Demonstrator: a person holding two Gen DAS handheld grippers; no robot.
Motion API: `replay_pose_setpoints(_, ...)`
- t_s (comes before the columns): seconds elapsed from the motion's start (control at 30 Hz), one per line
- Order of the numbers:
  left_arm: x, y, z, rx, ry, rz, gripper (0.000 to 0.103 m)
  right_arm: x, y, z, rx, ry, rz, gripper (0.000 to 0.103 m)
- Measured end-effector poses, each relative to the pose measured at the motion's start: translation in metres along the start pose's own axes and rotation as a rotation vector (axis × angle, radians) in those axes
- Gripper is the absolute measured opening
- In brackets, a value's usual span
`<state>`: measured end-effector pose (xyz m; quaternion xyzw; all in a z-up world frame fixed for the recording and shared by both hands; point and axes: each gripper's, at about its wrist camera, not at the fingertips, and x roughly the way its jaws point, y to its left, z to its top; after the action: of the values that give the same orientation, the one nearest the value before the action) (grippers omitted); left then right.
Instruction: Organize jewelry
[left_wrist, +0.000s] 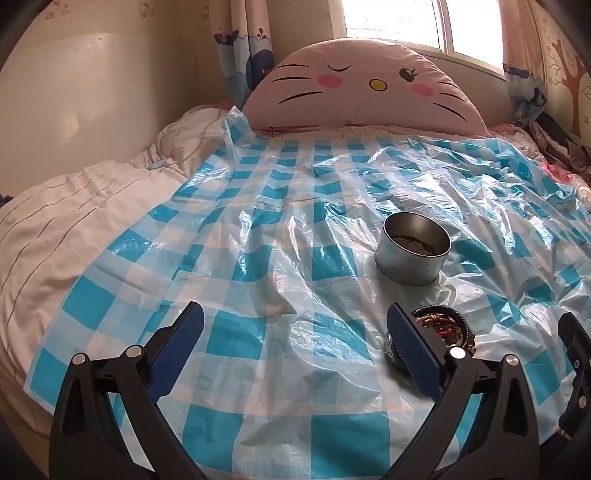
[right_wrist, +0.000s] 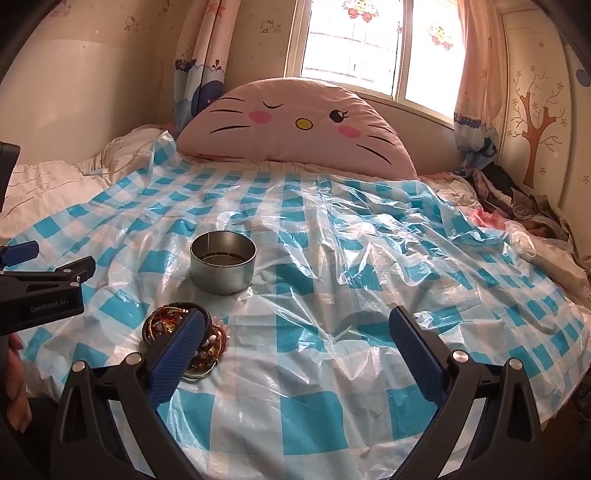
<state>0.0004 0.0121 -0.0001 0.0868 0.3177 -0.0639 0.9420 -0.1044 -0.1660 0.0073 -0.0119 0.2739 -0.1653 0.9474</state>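
Blue-and-white checked plastic sheeting covers the bed, with one pink cat-face cushion at its head below the window. One round metal tin stands on the sheet; its contents are too dark to make out. Just in front lies one tangled heap of jewelry, partly hidden behind a blue finger, so single pieces cannot be counted. Left gripper and right gripper both hold their jaws wide apart, gripping nothing.

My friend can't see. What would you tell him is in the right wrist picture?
A round metal tin stands open on a blue-and-white checked plastic sheet spread over a bed, with a pile of bracelets lying just in front of it. The open right gripper hangs above the sheet, holding nothing, and a pink cat-face cushion leans under the window.
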Motion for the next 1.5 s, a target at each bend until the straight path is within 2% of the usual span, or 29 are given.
replay_pose_setpoints(0.37,0.003,0.0,-0.001,-0.004,0.013,-0.005,0.096,0.014,-0.005,0.001,0.033,0.042,0.06,0.096)
replay_pose_setpoints(0.67,0.003,0.0,-0.001,-0.005,0.014,-0.006,0.096,0.008,0.007,0.002,-0.035,0.024,0.027,0.096)
replay_pose_setpoints(1.0,0.004,-0.002,-0.004,-0.002,0.017,-0.016,0.096,0.004,0.002,0.002,0.005,-0.008,0.036,0.096)
replay_pose_setpoints(1.33,0.005,-0.001,0.0,0.003,0.044,-0.041,0.096,0.004,-0.009,0.003,0.05,-0.003,0.039,0.096)
replay_pose_setpoints(1.43,0.005,-0.006,0.0,0.03,0.05,-0.071,0.096,0.004,-0.01,0.003,0.05,-0.003,0.034,0.096)
replay_pose_setpoints(1.5,0.006,-0.014,0.0,0.076,0.063,-0.129,0.096,0.003,-0.013,0.002,0.062,-0.002,0.034,0.096)
